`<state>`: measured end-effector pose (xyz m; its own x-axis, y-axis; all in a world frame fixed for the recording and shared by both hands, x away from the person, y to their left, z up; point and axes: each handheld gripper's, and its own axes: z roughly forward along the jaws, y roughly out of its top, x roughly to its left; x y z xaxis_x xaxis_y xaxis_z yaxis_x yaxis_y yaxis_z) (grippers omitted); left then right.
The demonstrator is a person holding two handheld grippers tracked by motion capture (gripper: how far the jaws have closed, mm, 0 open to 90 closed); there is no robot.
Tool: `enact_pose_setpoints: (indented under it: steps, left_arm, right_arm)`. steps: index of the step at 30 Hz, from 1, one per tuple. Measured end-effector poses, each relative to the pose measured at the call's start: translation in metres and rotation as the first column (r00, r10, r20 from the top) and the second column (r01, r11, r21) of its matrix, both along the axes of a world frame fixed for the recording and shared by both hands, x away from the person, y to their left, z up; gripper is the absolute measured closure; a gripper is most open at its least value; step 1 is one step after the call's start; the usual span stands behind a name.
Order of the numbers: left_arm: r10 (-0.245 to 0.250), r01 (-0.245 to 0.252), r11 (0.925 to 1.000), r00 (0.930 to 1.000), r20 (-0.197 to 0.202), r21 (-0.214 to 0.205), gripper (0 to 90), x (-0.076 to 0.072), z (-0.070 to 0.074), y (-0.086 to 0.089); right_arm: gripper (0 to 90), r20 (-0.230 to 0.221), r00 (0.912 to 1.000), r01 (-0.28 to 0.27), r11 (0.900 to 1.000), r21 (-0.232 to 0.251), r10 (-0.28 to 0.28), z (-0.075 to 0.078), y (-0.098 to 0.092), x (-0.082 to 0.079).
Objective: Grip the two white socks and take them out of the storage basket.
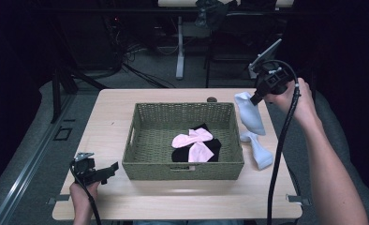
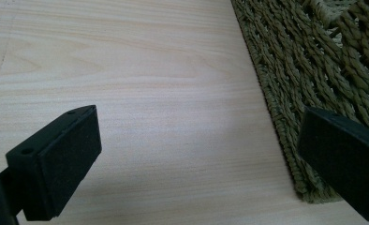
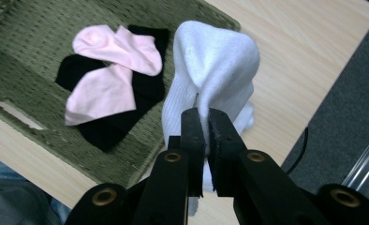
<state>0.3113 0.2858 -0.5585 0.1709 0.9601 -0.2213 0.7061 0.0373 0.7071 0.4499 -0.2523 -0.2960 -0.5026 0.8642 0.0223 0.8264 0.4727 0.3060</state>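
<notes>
Right gripper point(image 3: 205, 123): pinches a white ribbed sock point(image 3: 210, 65), lifted beside the green woven basket point(image 1: 182, 168), probably for dropping in.
Left gripper point(image 1: 108, 169): spread, idle.

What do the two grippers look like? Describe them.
Both are black. The left gripper has blocky rectangular fingers with matte pads. The right gripper shows brass-ringed screw holes, a grey plate on top and a thick black cable trailing down. Both forearms are bare, no sleeves.
</notes>
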Motion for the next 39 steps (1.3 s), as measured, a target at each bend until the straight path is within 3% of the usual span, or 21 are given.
enact_pose_setpoints:
  steps: [14,15,16,17,18,23,24,27,28,29,32,33,34,39]
  left_arm:
    - [-0.003,0.003,1.0,1.0,-0.003,-0.001,0.4,0.0,0.0,0.0]
    - [-0.006,0.006,1.0,1.0,-0.003,-0.002,0.4,0.0,0.0,0.0]
    - [-0.006,0.006,1.0,1.0,-0.003,-0.002,0.4,0.0,0.0,0.0]
    - [-0.005,0.005,1.0,1.0,-0.003,-0.003,0.4,0.0,0.0,0.0]
    - [-0.004,0.004,1.0,1.0,-0.004,-0.002,0.4,0.0,0.0,0.0]
    - [0.0,0.0,1.0,1.0,-0.004,0.001,0.4,0.001,-0.001,0.0]
    - [0.004,-0.004,1.0,1.0,-0.002,-0.003,0.4,0.001,-0.001,-0.001]
    - [0.003,-0.003,1.0,1.0,-0.002,-0.001,0.4,0.001,-0.001,-0.001]
    - [0.004,-0.004,1.0,1.0,-0.005,0.0,0.4,0.0,0.0,0.0]
    - [0.004,-0.004,1.0,1.0,-0.005,0.0,0.4,0.0,0.0,0.0]
    - [-0.001,0.001,1.0,0.9999,-0.013,0.0,0.4,0.0,0.0,0.001]
    - [-0.001,0.001,1.0,0.9999,-0.013,0.0,0.4,0.0,0.0,0.001]
    - [0.001,-0.001,1.0,1.0,-0.005,-0.001,0.4,0.0,0.0,0.0]
    - [0.002,-0.002,1.0,1.0,-0.005,-0.001,0.4,0.001,-0.001,-0.001]
  right_arm:
    - [85.5,-0.062,0.9932,0.1,0.9947,0.021,-0.099,-0.05,-0.042,0.004]
    - [85.6,-0.075,0.9911,0.112,0.9937,0.011,-0.111,-0.061,-0.045,0.005]
    - [85.6,-0.075,0.9911,0.112,0.9937,0.011,-0.111,-0.061,-0.045,0.005]
    - [85.7,-0.068,0.988,0.139,0.9902,0.005,-0.139,-0.074,-0.047,0.006]
    - [85.7,-0.092,0.9868,0.134,0.9909,0.006,-0.133,-0.08,-0.05,0.007]
    - [85.7,-0.115,0.9805,0.162,0.9866,0.018,-0.159,-0.108,-0.054,0.011]
    - [85.7,-0.133,0.9773,0.17,0.985,0.03,-0.165,-0.121,-0.055,0.013]
    - [85.7,-0.152,0.9749,0.169,0.9851,0.032,-0.162,-0.133,-0.057,0.016]
    - [85.6,-0.153,0.972,0.186,0.982,0.036,-0.178,-0.145,-0.056,0.017]
    - [85.6,-0.153,0.972,0.186,0.982,0.036,-0.178,-0.145,-0.056,0.017]
    - [85.6,-0.176,0.9659,0.196,0.9803,0.022,-0.19,-0.167,-0.055,0.019]
    - [85.6,-0.176,0.9659,0.196,0.9803,0.022,-0.19,-0.167,-0.055,0.019]
    - [85.4,-0.192,0.9607,0.207,0.9782,0.013,-0.201,-0.18,-0.056,0.021]
    - [83.6,-0.203,0.958,0.209,0.9777,0.014,-0.202,-0.196,-0.06,0.024]
